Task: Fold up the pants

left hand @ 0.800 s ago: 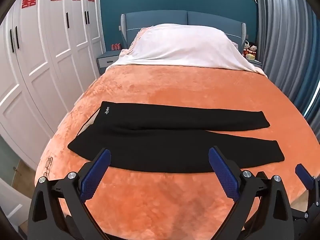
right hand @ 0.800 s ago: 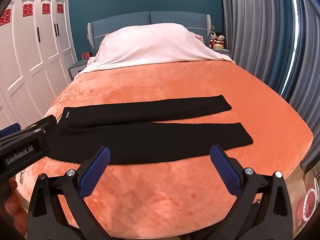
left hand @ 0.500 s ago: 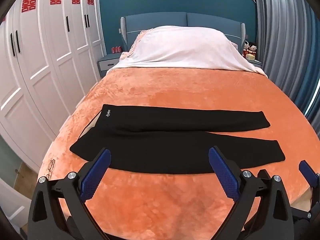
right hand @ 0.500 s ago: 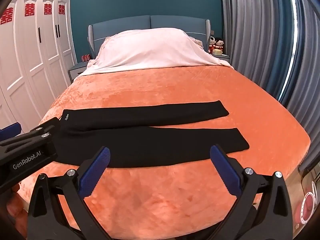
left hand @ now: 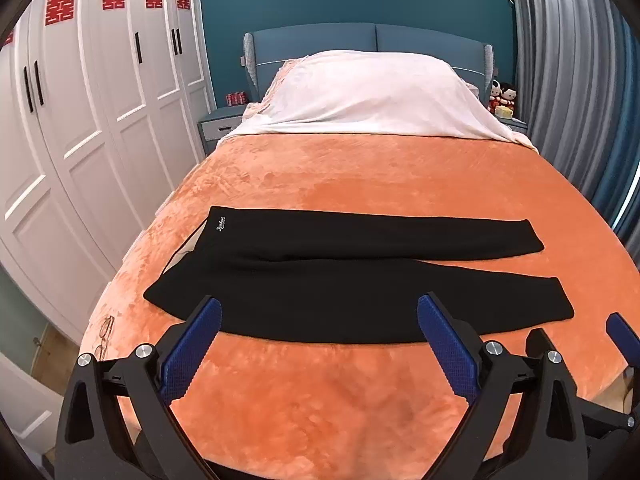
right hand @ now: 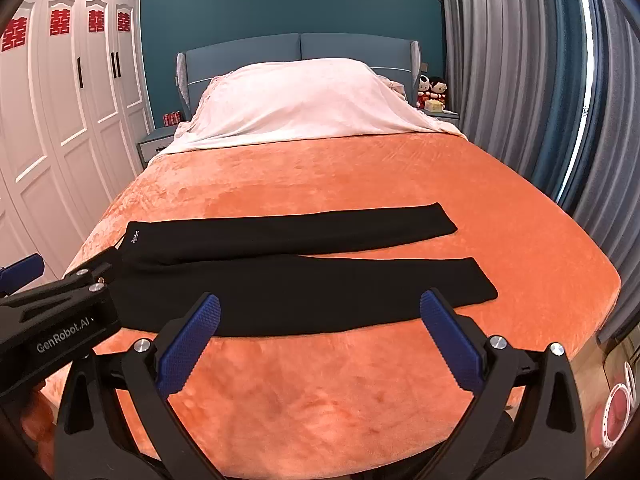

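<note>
Pants (left hand: 352,276) of plain black fabric lie flat across the orange plush blanket (left hand: 360,168) that covers the bed, waistband toward the white panelled wardrobe (left hand: 80,140) side and both legs stretched toward the grey curtain (left hand: 560,60) side. The two legs lie side by side, touching near the waist and parting slightly toward the cuffs; the leg farther from the foot of the blanket carries a small white label (left hand: 221,225) at the waistband. At the head end of the blanket a pale pink sheet (left hand: 372,96) is heaped against the blue padded headboard (left hand: 312,40).

The left gripper (left hand: 319,338), black with blue ribbed pads, hangs above the foot end of the blanket with its jaws spread wide and nothing between them; the near hem of the pants shows in the gap, untouched. The right gripper (right hand: 320,336), of the same build, hangs likewise over the blanket's foot end, jaws wide apart and empty. In the right wrist view the left gripper's black body sits at the wardrobe side of the blanket, overlapping the waistband in the picture; whether it touches cannot be told.
</note>
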The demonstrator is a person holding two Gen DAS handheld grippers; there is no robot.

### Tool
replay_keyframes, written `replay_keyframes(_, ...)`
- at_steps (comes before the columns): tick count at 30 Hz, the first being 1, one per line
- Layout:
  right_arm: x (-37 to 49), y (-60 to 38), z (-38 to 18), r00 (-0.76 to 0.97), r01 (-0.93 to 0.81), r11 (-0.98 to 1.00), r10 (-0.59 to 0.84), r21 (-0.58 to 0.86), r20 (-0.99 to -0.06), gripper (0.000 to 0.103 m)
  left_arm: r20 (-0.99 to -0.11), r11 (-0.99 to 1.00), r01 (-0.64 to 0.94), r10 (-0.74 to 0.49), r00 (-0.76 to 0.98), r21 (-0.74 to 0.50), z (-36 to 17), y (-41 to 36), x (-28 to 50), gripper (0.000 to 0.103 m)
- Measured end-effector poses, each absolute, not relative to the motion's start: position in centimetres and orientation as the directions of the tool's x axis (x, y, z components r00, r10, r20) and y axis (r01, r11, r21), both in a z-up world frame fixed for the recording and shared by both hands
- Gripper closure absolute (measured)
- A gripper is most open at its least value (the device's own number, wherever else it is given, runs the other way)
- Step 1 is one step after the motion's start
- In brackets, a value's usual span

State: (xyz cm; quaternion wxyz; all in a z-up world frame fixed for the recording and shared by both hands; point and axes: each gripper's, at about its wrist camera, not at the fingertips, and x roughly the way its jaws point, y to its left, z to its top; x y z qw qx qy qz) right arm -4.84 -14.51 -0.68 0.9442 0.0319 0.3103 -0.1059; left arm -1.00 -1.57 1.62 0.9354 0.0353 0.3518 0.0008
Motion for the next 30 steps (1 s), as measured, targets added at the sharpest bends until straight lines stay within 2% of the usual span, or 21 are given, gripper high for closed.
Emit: replay_keyframes(30,-4.6,-14.5,-0.6,0.779,0.213,0.977,-0.178,-0.014,-0.601,0.005,-0.664,0.998,0.011,0.029,0.747,0.055,0.6,-0.6,-1.4,0.007)
